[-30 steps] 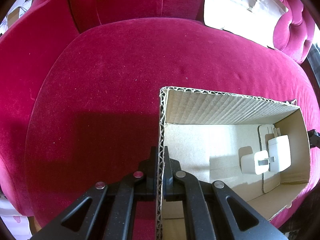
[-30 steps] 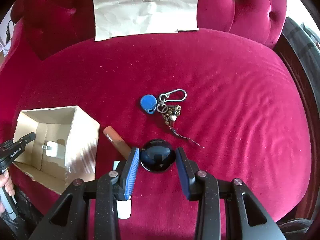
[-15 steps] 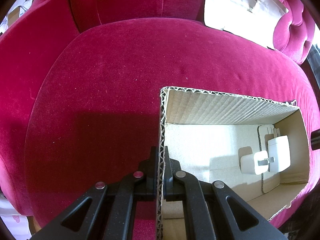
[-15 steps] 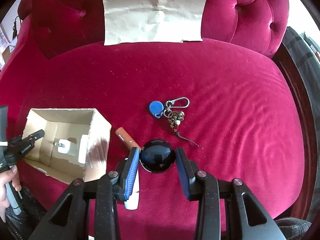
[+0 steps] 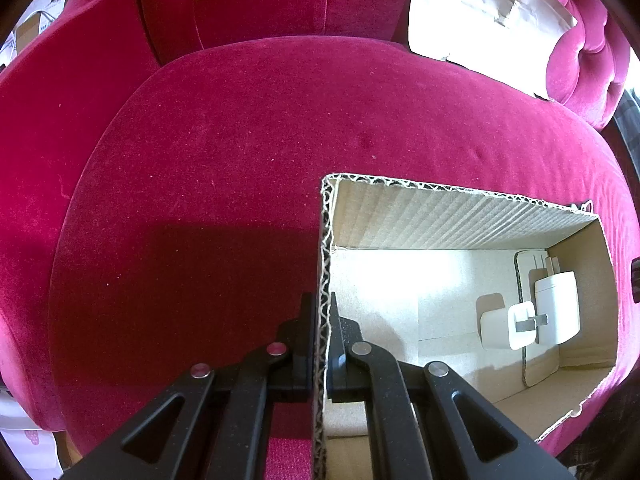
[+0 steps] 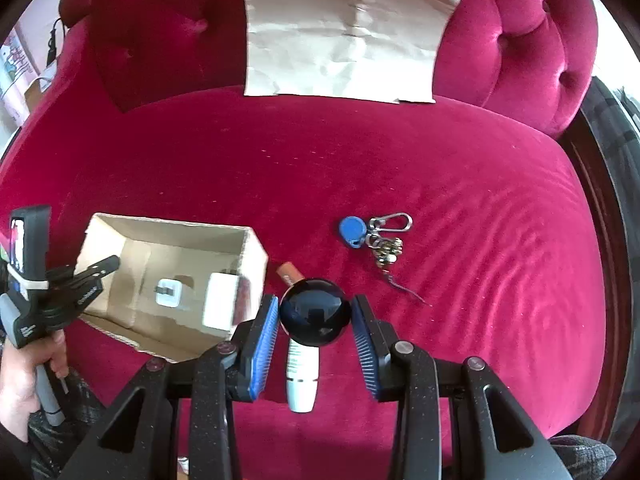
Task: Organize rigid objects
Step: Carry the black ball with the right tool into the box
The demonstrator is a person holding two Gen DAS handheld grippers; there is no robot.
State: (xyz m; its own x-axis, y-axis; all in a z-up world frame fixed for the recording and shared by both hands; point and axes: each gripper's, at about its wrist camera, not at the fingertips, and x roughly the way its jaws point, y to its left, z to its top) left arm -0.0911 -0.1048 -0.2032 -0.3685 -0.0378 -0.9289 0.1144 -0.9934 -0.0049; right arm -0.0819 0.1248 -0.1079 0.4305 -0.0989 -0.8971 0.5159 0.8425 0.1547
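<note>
My right gripper is shut on a glossy black round object, its blue pads pressing both sides, held above the red velvet seat. Under it lies a white tube with a brown cap. A blue key fob with keys lies further right. My left gripper is shut on the left wall of an open cardboard box, which holds two white chargers. In the right wrist view the box sits at the left, with the left gripper on its rim.
A sheet of brown paper leans on the tufted backrest. A person's hand holds the left tool at the seat's front left. The seat's dark wooden edge runs down the right side.
The right gripper has risen with the black round object, so the tube below and the box show more fully. The left gripper and the box have not moved.
</note>
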